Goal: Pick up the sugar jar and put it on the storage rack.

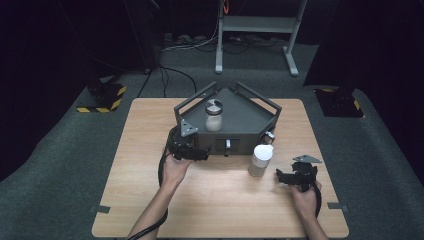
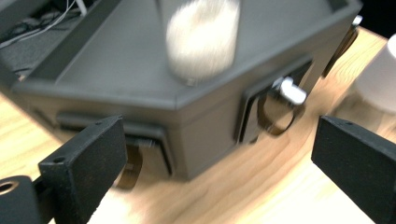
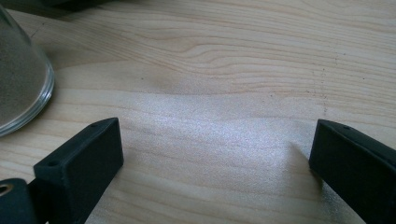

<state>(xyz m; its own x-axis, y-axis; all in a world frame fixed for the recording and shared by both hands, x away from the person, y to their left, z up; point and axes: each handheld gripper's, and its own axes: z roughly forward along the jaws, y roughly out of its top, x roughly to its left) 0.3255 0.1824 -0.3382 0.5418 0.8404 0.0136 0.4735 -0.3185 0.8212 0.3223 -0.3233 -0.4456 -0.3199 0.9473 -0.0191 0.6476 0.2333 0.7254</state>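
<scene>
The left gripper (image 1: 202, 154), jaws spread and empty, sits at the grey tray's (image 1: 250, 122) front wall; one jar (image 1: 214, 115) stands on it. Next, I'd guess, the right gripper (image 1: 281, 175), open, fetches the white-lidded jar (image 1: 260, 160) before the tray.

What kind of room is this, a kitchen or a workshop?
Probably a lab set up for recording handling tasks, not a kitchen: a bare light wooden table on grey carpet, black curtains around, yellow-and-black striped stand bases, and loose cables by a grey metal frame.
</scene>
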